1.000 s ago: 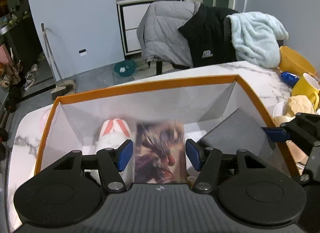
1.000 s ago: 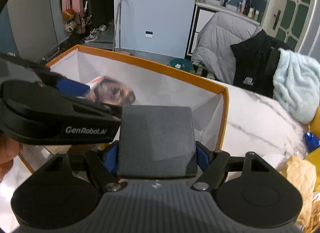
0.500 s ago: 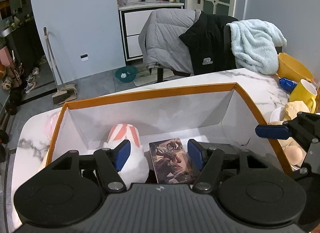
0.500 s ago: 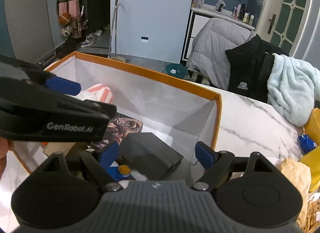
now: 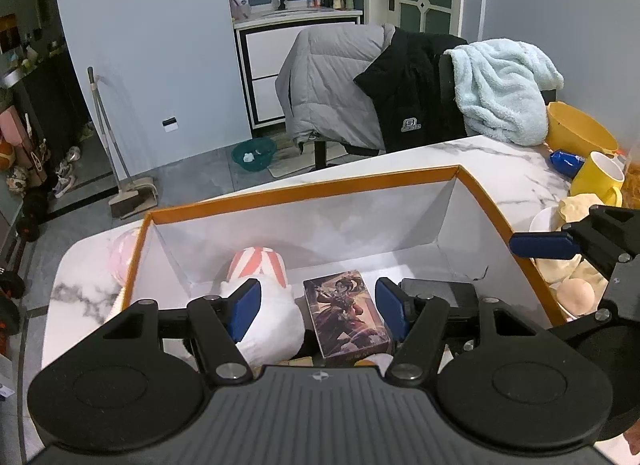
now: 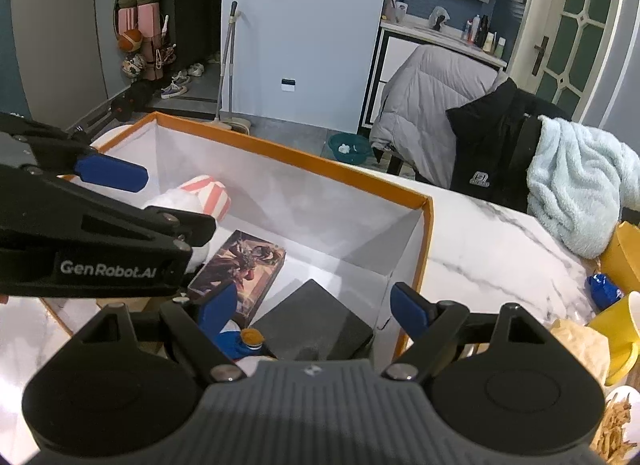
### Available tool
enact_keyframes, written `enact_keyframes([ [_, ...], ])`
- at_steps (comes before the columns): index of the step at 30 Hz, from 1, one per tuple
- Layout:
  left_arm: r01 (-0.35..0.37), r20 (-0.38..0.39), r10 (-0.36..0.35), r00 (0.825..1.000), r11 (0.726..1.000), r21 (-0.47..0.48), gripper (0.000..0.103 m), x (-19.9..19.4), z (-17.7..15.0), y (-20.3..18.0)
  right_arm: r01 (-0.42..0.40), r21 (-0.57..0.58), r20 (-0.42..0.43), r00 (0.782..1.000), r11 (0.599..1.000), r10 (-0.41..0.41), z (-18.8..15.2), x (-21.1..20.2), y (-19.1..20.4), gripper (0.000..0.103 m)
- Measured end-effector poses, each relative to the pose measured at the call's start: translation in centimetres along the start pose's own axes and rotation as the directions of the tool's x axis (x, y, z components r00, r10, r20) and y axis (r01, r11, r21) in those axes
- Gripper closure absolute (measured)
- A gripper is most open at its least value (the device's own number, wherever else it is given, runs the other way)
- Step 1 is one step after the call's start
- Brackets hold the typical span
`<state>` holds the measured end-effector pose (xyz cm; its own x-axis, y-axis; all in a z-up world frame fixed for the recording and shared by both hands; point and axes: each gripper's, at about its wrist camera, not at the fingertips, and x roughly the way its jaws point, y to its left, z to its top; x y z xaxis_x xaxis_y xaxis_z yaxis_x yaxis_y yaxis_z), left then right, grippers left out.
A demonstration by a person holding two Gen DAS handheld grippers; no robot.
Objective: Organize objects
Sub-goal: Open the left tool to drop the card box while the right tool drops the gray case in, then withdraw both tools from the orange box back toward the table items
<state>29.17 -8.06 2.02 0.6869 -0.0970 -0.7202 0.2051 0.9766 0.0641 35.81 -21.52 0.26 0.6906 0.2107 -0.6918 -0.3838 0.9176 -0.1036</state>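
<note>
An orange-rimmed white box [image 5: 304,187] stands on the marble table. Inside it lie a white plush with pink-striped ears [image 5: 260,265], an illustrated card box [image 5: 346,317] and a dark grey box [image 5: 444,291]. My left gripper [image 5: 318,305] hangs open above the card box without touching it. My right gripper [image 6: 314,305] is open above the dark grey box [image 6: 316,321], which lies flat next to the card box [image 6: 244,265]. A small blue item with an orange cap [image 6: 248,339] shows by the right gripper's left finger. The left gripper's finger [image 6: 112,173] crosses the right wrist view.
To the right of the box stand a yellow mug [image 5: 598,177], a yellow bowl [image 5: 576,133], a small blue item [image 5: 564,159] and a plate of food [image 5: 572,269]. Behind the table, a chair carries jackets and a light blue towel [image 5: 500,97].
Both grippers opened and let go: the card box left the left jaws, the dark grey box left the right jaws, and both now lie in the box. The left gripper rose a little.
</note>
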Motion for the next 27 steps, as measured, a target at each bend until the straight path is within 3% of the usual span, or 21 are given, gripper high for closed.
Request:
enact_keyframes([
  [27,-0.035,0.088,0.037,0.995,0.999,-0.015,0.027,-10.3,-2.2,3.3,0.014,-0.124,0.104,0.995,0.992,-0.001,-1.5,-10.9,4.2,0.019],
])
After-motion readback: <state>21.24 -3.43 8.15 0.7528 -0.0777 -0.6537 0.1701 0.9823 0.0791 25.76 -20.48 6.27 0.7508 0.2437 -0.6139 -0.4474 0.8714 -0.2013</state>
